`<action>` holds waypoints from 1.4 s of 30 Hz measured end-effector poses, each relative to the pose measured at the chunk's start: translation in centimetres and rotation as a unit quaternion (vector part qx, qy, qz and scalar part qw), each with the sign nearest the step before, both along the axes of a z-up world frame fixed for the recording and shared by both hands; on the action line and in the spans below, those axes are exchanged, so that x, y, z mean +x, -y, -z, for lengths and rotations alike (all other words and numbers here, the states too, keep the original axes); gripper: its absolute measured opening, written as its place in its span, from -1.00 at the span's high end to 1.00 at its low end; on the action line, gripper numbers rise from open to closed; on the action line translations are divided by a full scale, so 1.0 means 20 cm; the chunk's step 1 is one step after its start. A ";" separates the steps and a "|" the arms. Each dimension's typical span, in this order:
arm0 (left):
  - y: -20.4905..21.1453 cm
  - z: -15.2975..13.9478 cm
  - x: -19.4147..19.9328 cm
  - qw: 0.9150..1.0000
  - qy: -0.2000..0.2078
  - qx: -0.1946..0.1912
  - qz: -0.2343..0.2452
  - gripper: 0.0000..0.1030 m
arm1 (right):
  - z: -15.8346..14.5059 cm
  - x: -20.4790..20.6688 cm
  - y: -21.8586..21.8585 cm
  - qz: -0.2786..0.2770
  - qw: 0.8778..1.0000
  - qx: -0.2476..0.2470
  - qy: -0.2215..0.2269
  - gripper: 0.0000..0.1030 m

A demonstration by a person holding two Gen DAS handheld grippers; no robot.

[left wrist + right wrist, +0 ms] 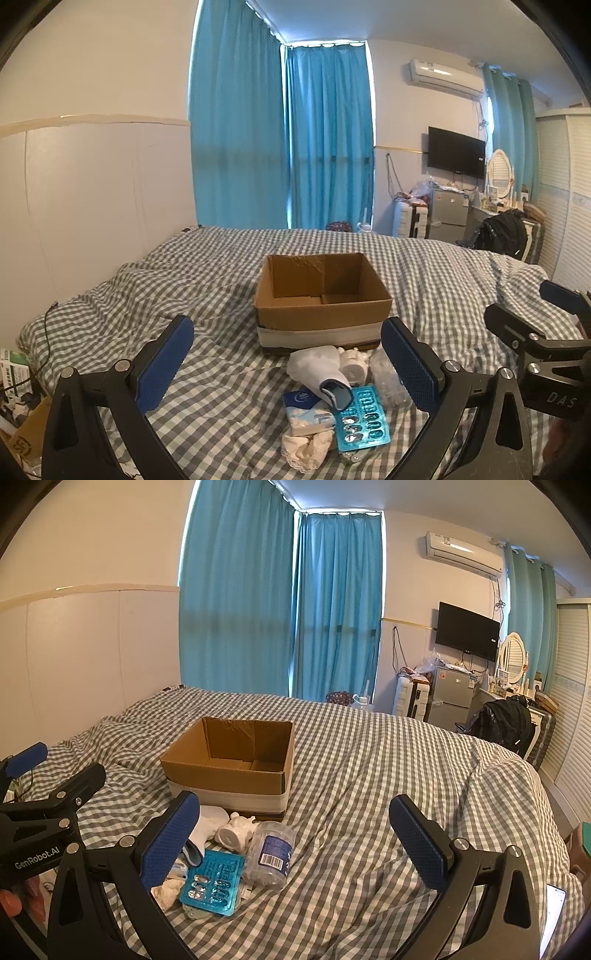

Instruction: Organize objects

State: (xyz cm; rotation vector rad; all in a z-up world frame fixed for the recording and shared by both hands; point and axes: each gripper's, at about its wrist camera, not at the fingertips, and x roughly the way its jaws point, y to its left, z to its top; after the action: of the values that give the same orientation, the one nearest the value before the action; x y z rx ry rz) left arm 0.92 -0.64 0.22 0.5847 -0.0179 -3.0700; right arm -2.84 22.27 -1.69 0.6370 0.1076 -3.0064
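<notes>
2 grippers [288,363] [295,840] spread, square cardboard box [321,321]

"GenRobot.AI" on black left gripper [35,858] body, 9 o'clock | "DAS" on black right gripper [561,397] body, 3 o'clock

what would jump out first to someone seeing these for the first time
The open cardboard box sits mid-bed on the checked duvet, showing nothing inside. Just in front of it lies a small heap: a teal blister pack, a clear plastic bottle on its side, a white figurine and tissues. Behind, bright blue curtains fill the far wall, and both grippers hover open, left and right.
</notes>
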 end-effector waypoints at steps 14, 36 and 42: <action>0.00 0.01 -0.01 1.000 0.005 0.004 -0.006 -1.00 | 0.00 0.00 0.00 -0.002 1.000 -0.002 0.005 -1.00; 0.00 0.08 -0.19 0.999 0.047 -0.013 -0.004 -1.00 | 0.04 -0.13 0.04 -0.019 0.999 0.014 0.028 -1.00; 0.01 0.23 -0.33 0.995 0.095 -0.015 -0.006 -0.96 | 0.09 -0.26 0.04 -0.018 0.998 0.015 0.058 -1.00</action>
State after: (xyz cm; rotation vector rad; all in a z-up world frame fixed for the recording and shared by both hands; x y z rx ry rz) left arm -5.66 -0.83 -4.29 0.8687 -0.0617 -2.9844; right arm -7.98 21.43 -3.40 0.8026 0.1573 -2.9297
